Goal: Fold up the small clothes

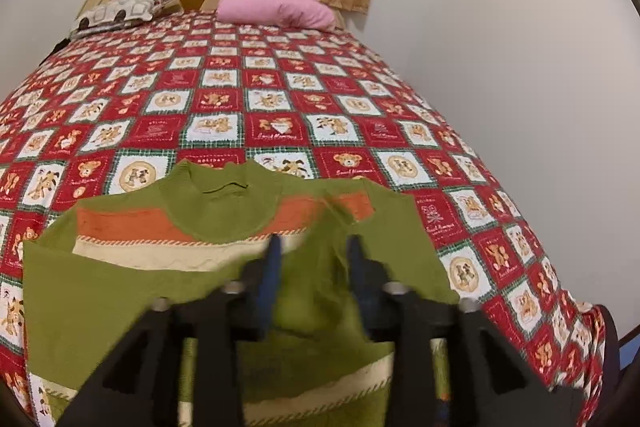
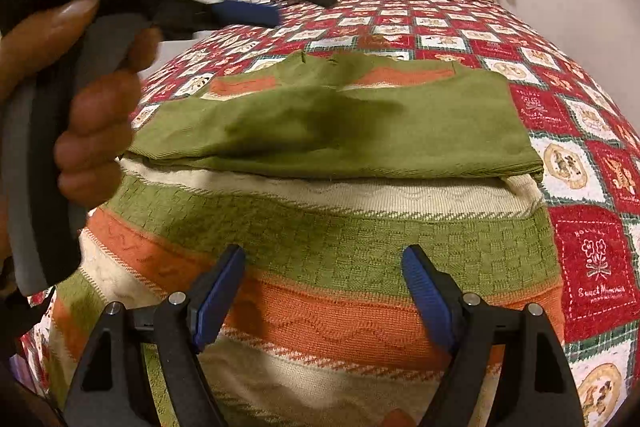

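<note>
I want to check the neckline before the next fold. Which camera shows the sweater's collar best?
The left wrist view: the sweater's collar lies sharp and unobstructed at centre frame. The right wrist view shows the collar only as a far, blurred edge beyond the folded-over sleeves.

Count: 1 green knit sweater with orange and cream stripes (image 1: pixel 120 279), 2 pillows – pink one (image 1: pixel 276 7) at 12 o'clock, white patterned one (image 1: pixel 124 11) at 11. 2 blue-padded black grippers: left (image 1: pixel 314 247), right (image 2: pixel 324 259).
</note>
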Available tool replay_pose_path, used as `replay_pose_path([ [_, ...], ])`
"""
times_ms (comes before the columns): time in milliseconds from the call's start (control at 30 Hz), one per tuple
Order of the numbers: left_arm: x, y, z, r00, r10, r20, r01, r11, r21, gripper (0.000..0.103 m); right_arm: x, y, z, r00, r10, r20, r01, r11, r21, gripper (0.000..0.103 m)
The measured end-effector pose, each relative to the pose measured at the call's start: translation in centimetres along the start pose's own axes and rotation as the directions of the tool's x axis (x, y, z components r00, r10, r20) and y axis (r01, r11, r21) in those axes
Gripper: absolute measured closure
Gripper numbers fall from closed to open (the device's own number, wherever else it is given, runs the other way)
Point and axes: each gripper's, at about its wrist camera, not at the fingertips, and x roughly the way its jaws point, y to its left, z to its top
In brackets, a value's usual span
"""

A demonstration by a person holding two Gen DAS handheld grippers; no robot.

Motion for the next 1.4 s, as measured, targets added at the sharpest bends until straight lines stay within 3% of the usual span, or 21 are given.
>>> replay_pose_path([
  [67,-0.9,0.5,-0.4,0.999,0.028,0.021,-0.028,1.000,0.011,0.038,0.0,0.1,-0.2,1.000,-0.002,-0.004,0.002,1.000,0.000,0.022],
  [167,-2.1,2.5,-1.3,0.998,0.060,0.035,-0.061,0.998,0.026,0.038,0.0,0.1,-0.2,1.000,-0.007,-0.004,0.007,1.000,-0.003,0.022],
  [300,-3.9,6.5,-3.5,0.982,0.187,0.033,-0.187,0.982,0.021,0.037,-0.2,0.1,-0.2,1.000,0.000,-0.001,0.000,1.000,0.003,0.022],
  [367,-5.3,8.5,-5.1,0.971,0.234,0.054,-0.235,0.972,0.015,0.032,-0.3,-0.1,-0.2,1.000,0.011,0.005,-0.011,1.000,0.013,0.022],
  [433,-6.3,10.6,-6.8,0.947,0.314,0.062,-0.315,0.949,0.013,0.028,-0.3,-0.2,-0.2,1.000,0.012,0.004,-0.012,1.000,0.019,0.022],
  [567,-6.8,14.8,-9.8,0.914,0.405,0.002,-0.405,0.914,-0.012,0.027,0.1,0.5,-0.2,1.000,-0.028,-0.013,0.028,1.000,-0.011,0.022],
  [733,-6.1,17.7,-11.5,0.935,0.346,-0.079,-0.353,0.928,-0.115,0.027,0.2,0.8,-0.2,0.998,-0.056,-0.021,0.055,0.998,-0.029,0.022],
  [867,-5.1,17.7,-10.8,0.940,0.335,-0.070,-0.342,0.929,-0.143,0.027,0.0,0.8,-0.2,0.998,-0.059,-0.016,0.058,0.998,-0.028,0.022],
  [967,-4.4,18.5,-10.5,0.932,0.356,-0.062,-0.361,0.918,-0.161,0.022,-1.1,0.3,0.5,1.000,-0.009,0.003,0.009,1.000,0.008,0.022],
  [1033,-4.2,19.5,-10.7,0.898,0.434,-0.073,-0.440,0.884,-0.155,0.012,-1.8,-0.4,1.2,1.000,0.000,0.016,0.000,0.999,0.038,0.022],
  [1133,-4.4,20.8,-11.2,0.914,0.398,-0.078,-0.405,0.889,-0.214,0.008,-2.5,-2.0,3.1,0.999,0.023,0.033,-0.026,0.995,0.094,0.023],
  [1233,-4.5,21.1,-11.6,0.919,0.389,-0.070,-0.394,0.889,-0.235,0.006,-2.1,-3.8,5.5,0.999,-0.006,0.044,0.000,0.991,0.133,0.030],
  [1300,-4.4,21.1,-11.8,0.919,0.388,-0.072,-0.394,0.887,-0.240,0.004,-0.9,-4.8,7.0,0.999,-0.028,0.028,0.024,0.988,0.151,0.041],
  [1400,-4.3,21.1,-11.8,0.921,0.384,-0.070,-0.389,0.889,-0.242,0.004,1.4,-5.3,8.4,0.999,-0.044,-0.012,0.045,0.987,0.152,0.044],
])
